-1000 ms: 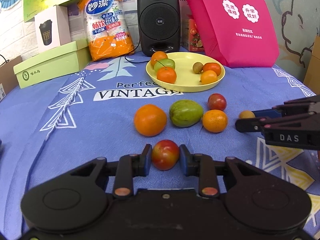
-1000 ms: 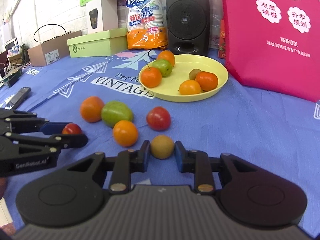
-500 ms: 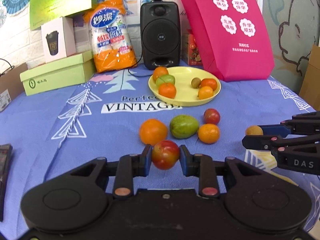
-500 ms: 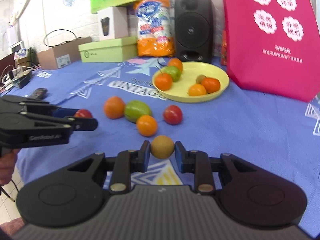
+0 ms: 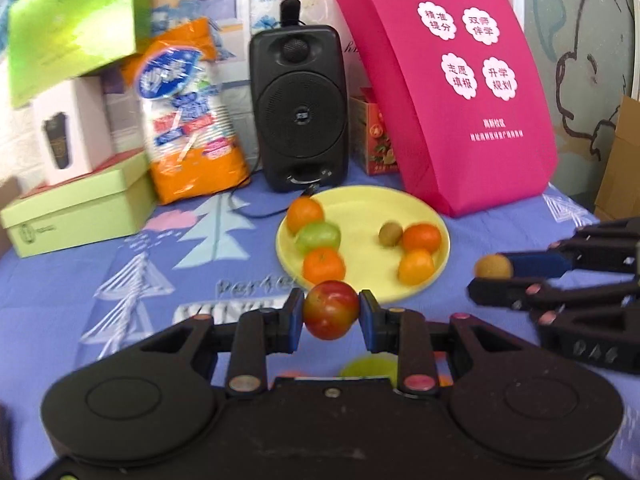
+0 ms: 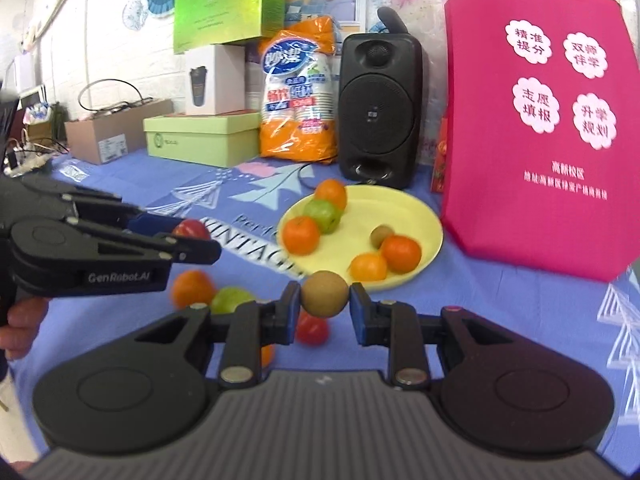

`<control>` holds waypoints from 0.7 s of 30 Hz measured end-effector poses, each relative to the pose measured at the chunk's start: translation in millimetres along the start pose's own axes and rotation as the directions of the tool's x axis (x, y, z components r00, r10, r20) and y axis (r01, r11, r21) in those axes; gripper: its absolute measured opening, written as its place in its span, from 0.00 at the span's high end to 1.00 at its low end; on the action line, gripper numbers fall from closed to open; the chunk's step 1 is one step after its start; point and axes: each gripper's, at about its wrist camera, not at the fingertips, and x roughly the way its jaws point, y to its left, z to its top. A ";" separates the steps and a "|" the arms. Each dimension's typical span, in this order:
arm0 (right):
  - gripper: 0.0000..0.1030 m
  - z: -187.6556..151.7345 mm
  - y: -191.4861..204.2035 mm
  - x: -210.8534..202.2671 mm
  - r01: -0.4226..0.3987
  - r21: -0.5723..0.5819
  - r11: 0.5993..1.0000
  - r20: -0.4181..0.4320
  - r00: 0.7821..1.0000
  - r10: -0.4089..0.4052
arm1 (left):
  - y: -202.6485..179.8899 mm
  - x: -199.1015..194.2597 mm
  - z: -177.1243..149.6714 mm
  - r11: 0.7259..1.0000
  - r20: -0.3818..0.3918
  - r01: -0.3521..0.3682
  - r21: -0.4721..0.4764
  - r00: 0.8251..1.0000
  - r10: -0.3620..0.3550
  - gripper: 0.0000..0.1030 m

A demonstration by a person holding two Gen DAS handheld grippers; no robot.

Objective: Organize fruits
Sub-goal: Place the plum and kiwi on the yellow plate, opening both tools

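Left wrist view: left gripper pinches a red-green fruit; right gripper pinches a brown fruit, yellow plate ahead.

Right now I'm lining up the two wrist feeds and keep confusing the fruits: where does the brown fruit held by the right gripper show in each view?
Left wrist view: the brown fruit sits at the right edge, between the right gripper's fingers.
Right wrist view: bottom centre, clamped in that same gripper.
Shared landmark: the yellow plate, just behind it in both.
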 end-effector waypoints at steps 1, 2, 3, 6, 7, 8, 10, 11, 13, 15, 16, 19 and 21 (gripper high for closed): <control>0.75 4.9 -4.9 9.0 -0.001 0.002 1.000 -0.005 1.000 0.001 | 1.9 10.5 7.9 1.000 -0.009 0.008 -0.012 1.000 -0.008 0.73; 0.75 10.3 -9.5 18.1 0.002 0.003 1.000 -0.010 1.000 -0.002 | 3.6 22.1 15.4 1.000 -0.019 0.018 -0.022 1.000 -0.018 0.73; 0.75 15.8 -14.0 27.2 0.008 0.002 1.000 -0.016 1.000 -0.008 | 4.5 33.6 22.4 0.999 -0.028 0.021 -0.028 0.999 -0.022 0.73; 0.75 30.9 -26.8 55.4 0.018 -0.010 1.000 -0.037 0.999 -0.018 | 5.5 67.0 40.3 0.998 -0.053 0.031 -0.048 0.998 -0.034 0.73; 0.75 34.6 -30.1 63.9 0.021 -0.016 1.000 -0.042 0.999 -0.021 | 5.5 77.8 45.7 0.998 -0.062 0.032 -0.049 0.997 -0.035 0.73; 0.75 37.2 -33.1 71.9 0.023 -0.022 0.999 -0.048 0.999 -0.025 | 3.8 87.0 50.8 0.999 -0.065 0.024 -0.040 0.998 -0.027 0.73; 0.75 41.1 -38.3 86.7 0.026 -0.029 0.999 -0.063 0.998 -0.028 | 0.0 103.8 60.7 0.999 -0.066 0.016 -0.029 0.998 -0.017 0.73; 0.75 42.0 -40.5 93.4 0.025 -0.032 0.999 -0.071 0.997 -0.027 | -0.1 111.9 65.3 0.999 -0.071 0.022 -0.036 0.997 -0.024 0.73; 0.75 42.0 -42.0 102.6 0.023 -0.038 0.999 -0.080 0.996 -0.026 | -1.1 125.6 73.1 0.999 -0.075 0.025 -0.041 0.997 -0.028 0.72; 0.75 41.5 -43.0 110.0 0.018 -0.042 0.999 -0.083 0.996 -0.022 | -2.6 136.8 78.1 0.999 -0.078 -0.002 -0.033 0.997 -0.001 0.72; 0.75 41.3 -43.7 111.9 0.020 -0.041 0.999 -0.082 0.996 -0.023 | -2.8 142.7 79.3 1.000 -0.086 -0.012 -0.029 0.996 0.010 0.72; 0.75 40.9 -44.0 115.4 0.023 -0.038 0.999 -0.077 0.997 -0.026 | -1.8 159.1 80.6 0.999 -0.115 -0.029 -0.030 0.993 0.026 0.71; 0.71 40.3 -43.5 114.5 0.021 -0.041 0.999 -0.075 0.997 -0.024 | -3.3 160.0 79.4 0.999 -0.110 -0.029 -0.020 0.994 0.027 0.71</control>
